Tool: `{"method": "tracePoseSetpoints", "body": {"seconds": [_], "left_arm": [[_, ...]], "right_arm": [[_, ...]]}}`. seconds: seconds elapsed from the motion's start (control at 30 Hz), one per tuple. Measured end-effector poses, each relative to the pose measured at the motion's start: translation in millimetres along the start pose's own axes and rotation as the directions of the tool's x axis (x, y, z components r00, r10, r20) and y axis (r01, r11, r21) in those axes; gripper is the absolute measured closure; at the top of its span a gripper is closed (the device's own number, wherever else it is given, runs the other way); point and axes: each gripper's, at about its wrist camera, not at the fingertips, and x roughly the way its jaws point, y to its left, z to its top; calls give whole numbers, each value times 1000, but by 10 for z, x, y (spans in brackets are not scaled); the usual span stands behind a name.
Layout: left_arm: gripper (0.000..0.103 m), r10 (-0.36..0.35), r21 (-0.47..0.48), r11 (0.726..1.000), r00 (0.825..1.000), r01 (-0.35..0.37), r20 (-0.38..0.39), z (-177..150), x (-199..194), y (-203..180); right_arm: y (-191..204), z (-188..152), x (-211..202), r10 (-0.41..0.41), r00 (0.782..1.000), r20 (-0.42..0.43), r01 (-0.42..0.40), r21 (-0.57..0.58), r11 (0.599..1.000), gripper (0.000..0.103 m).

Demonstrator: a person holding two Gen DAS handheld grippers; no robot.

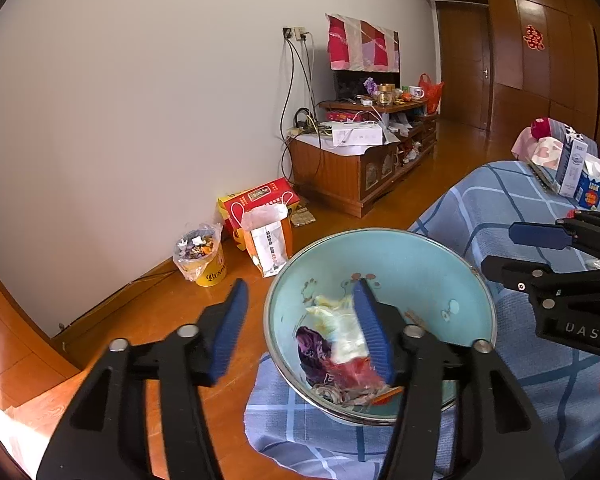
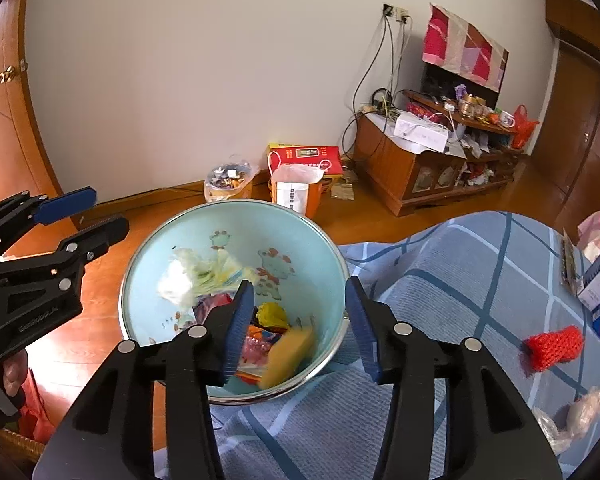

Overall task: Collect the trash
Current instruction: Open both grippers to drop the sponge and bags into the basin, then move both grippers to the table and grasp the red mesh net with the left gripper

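Both the left gripper and the right gripper hang spread apart and empty over the blue bowl of trash mid-frame, so next the red net at lower right needs picking up, I think.

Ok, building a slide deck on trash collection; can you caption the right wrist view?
Open right gripper straddles the rim of the trash-filled blue bowl; red mesh lies on the checked bedspread.

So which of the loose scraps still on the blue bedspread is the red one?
The red mesh net sleeve, lying alone on the blue checked bedspread. The other scrap, a crumpled clear plastic wrapper, sits nearer the camera and is pale.
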Motion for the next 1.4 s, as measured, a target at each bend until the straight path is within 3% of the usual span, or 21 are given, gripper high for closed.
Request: {"method": "tracePoseSetpoints", "body": {"seconds": [0.23,0.43,0.53,0.7,0.83,1.0,1.07,1.23,1.4], "left_arm": [[31,-14,23,1000,1000,15,-25,-84,46,-157],[26,-41,89,995,997,47,-65,-219,161,-455],[26,-52,128,990,996,61,-73,-261,197,-601],[25,-74,176,980,993,88,-89,-296,268,-857],[25,-89,189,976,992,104,-86,-263,300,-1024],[25,-123,191,972,990,134,-70,-122,303,-1211],[25,-138,192,970,988,148,-65,-63,302,-1297],[25,-185,206,960,981,192,-50,95,293,-1607],[25,-221,225,947,974,228,-56,203,314,-1925]], "right_arm": [[-195,-139,-120,-52,999,-9,53,14,999,53],[-795,-479,-429,-196,981,-16,196,88,977,52],[-1172,-690,-633,-290,956,-30,292,141,946,52],[-1837,-1008,-842,-449,887,-104,461,239,855,51],[-2211,-1177,-845,-483,859,-169,511,304,804,50],[-2395,-1320,-740,-436,872,-223,489,341,803,48],[-2408,-1300,-757,-425,879,-218,476,343,809,67],[-2491,-1350,-807,-419,877,-233,477,331,814,71],[-2561,-1415,-936,-398,896,-200,445,372,815,76]]}}
